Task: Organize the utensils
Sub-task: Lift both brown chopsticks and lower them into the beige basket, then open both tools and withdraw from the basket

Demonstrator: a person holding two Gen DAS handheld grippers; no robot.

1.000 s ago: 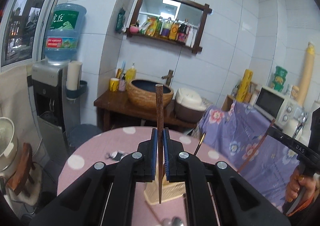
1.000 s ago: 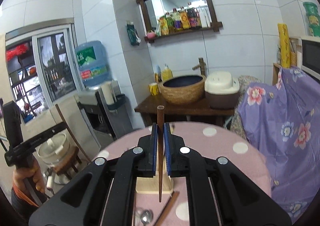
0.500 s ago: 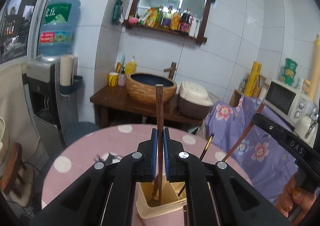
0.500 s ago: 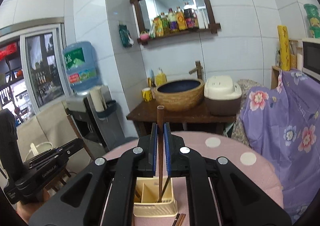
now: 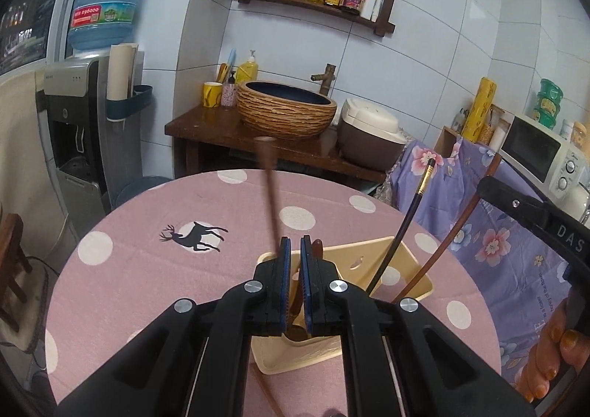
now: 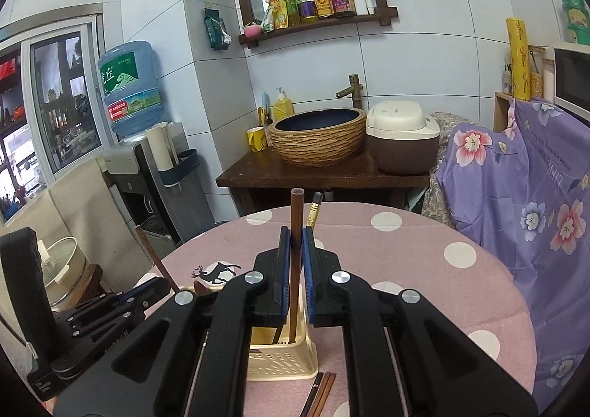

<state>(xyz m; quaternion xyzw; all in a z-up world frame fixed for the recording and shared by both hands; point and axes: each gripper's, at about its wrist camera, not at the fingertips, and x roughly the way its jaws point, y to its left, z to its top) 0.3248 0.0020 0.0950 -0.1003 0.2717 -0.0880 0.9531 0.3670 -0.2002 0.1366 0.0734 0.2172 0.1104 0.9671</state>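
Note:
A cream plastic utensil holder (image 5: 413, 262) (image 6: 291, 361) stands on the pink dotted table (image 5: 147, 269). My left gripper (image 5: 294, 254) is just above it, jaws slightly apart; a brown chopstick (image 5: 271, 195) leans free to the left of the pads, its lower end in the holder. A black gold-tipped chopstick (image 5: 409, 225) stands in the holder. My right gripper (image 6: 294, 243) is shut on another brown chopstick (image 6: 295, 210), its lower end inside the holder. That chopstick shows in the left wrist view (image 5: 453, 232).
Loose chopsticks (image 6: 320, 395) lie on the table in front of the holder. Behind the table is a wooden stand with a woven basin (image 5: 285, 114) and a rice cooker (image 5: 368, 136). A water dispenser (image 5: 77, 129) stands left, a purple flowered cloth (image 6: 523, 203) right.
Both grippers came down over the holder. My left gripper's jaws parted and its chopstick now leans free in the holder. My right gripper lowered its chopstick into the holder, still gripped.

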